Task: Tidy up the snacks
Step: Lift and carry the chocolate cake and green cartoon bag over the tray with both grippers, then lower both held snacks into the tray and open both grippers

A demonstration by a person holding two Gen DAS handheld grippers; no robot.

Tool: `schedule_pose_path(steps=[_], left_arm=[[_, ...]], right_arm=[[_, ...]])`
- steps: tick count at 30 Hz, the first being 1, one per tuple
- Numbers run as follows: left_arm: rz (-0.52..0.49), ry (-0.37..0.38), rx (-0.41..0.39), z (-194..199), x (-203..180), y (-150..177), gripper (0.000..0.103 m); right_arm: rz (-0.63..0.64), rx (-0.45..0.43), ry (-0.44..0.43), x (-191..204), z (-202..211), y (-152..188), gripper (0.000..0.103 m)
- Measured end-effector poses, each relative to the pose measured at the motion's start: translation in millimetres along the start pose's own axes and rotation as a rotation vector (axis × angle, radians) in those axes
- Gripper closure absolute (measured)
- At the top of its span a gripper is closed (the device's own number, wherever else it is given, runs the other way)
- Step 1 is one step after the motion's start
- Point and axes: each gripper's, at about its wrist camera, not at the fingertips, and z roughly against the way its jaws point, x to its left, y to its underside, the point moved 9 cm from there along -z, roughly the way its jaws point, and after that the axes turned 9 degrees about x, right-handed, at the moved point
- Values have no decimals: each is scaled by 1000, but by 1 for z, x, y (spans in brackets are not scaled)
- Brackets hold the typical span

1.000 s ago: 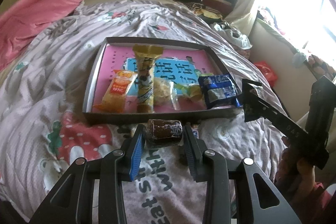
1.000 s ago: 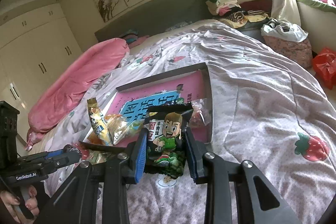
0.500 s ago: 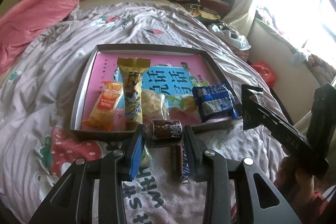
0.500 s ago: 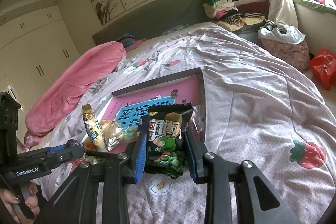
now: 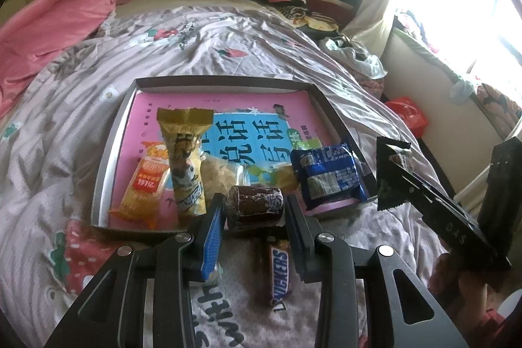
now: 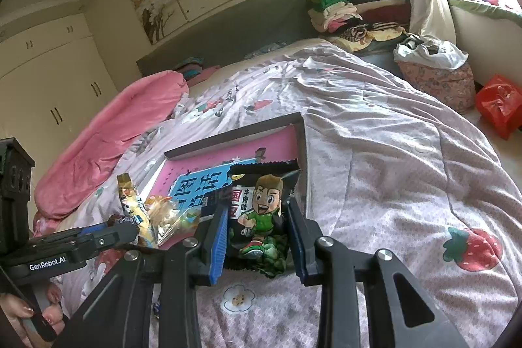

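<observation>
A shallow grey tray (image 5: 111,149) with a pink printed floor lies on the bed's quilt (image 5: 228,48), and a row of snacks already sits along its near edge. From the near-left corner rightward these are an orange packet (image 5: 143,185), a tall yellow packet (image 5: 184,165) leaning upright, a clear bag of pale pieces (image 5: 218,175), a small greenish wrapper (image 5: 280,175), and a blue packet (image 5: 329,175) at the near-right corner, overlapping the rim there.

The left gripper (image 5: 254,217) has its fingers drawn in narrow on a dark brown roll (image 5: 255,206), held crosswise just over the tray's near edge. The right gripper (image 6: 256,230) is clamped on a black packet with a cartoon boy (image 6: 261,211), held upright at the tray's right edge; from the left wrist view that same packet shows beyond the near-right corner, outside the rim.

So the job looks more than half done: five snacks are in, and two more are in hand and nearly over the tray, not yet set down. One chocolate bar (image 5: 279,273) lies on the quilt below the left gripper, short of the tray, with no gripper on it. There may be another small wrapper near the left gripper's blue pad, but it is too hidden to tell. The far half of the tray has no snacks on it.
</observation>
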Motion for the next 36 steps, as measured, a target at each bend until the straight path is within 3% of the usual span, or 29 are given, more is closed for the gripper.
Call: schedule_pose_path(steps=[23,36], left_arm=[[-5,9,30,-31,-12,-14,66],[-3,7,44,-40,-12,-15,65]], right_arm=[[39,24,92,-12,-32,-6,69],[79,44,57,2,-44,-2,69]])
